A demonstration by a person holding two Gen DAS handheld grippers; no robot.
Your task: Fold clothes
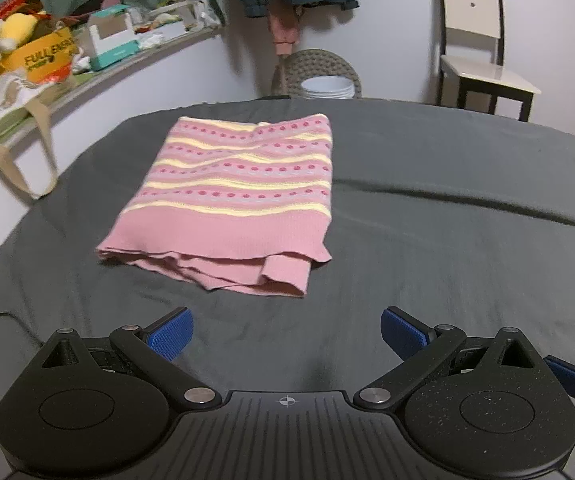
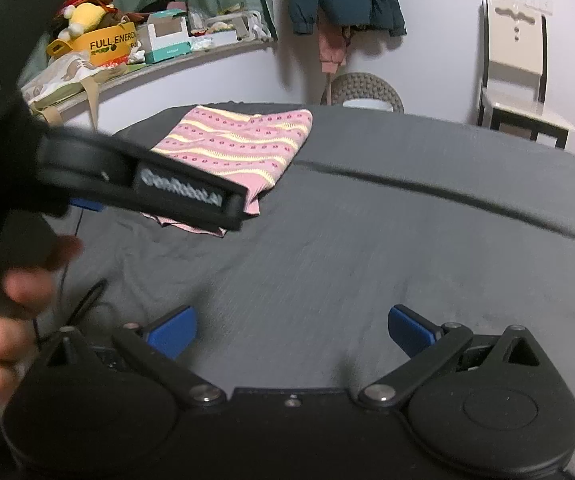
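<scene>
- Both pairs of jaws stood spread wide with nothing between them: we saw the left gripper (image 1: pixel 287 334) and the right gripper (image 2: pixel 291 332) each showing two blue ribbed pads (image 1: pixel 169 338) far apart over bare cloth.
- We took as our landmark the folded pink knitted garment with yellow wavy stripes and rows of darker pink dots (image 1: pixel 231 196), which lay flat on the dark grey cloth-covered table (image 1: pixel 447 260).
- From the left wrist view, the left gripper hovered near the garment's plain pink hem, apart from it, with layered edges and a folded cuff showing at that hem.
- From the right wrist view, the garment (image 2: pixel 239 144) lay far ahead and to the left, partly hidden by the black body of the left gripper (image 2: pixel 159 188), which a hand (image 2: pixel 3 328) held.
- Beyond the garment we saw a woven brown stool (image 1: pixel 315 68) and a cream chair with dark legs (image 1: pixel 479 52) against the wall.
- Left of the garment ran a cluttered shelf with a yellow cardboard box (image 1: pixel 39 58).
</scene>
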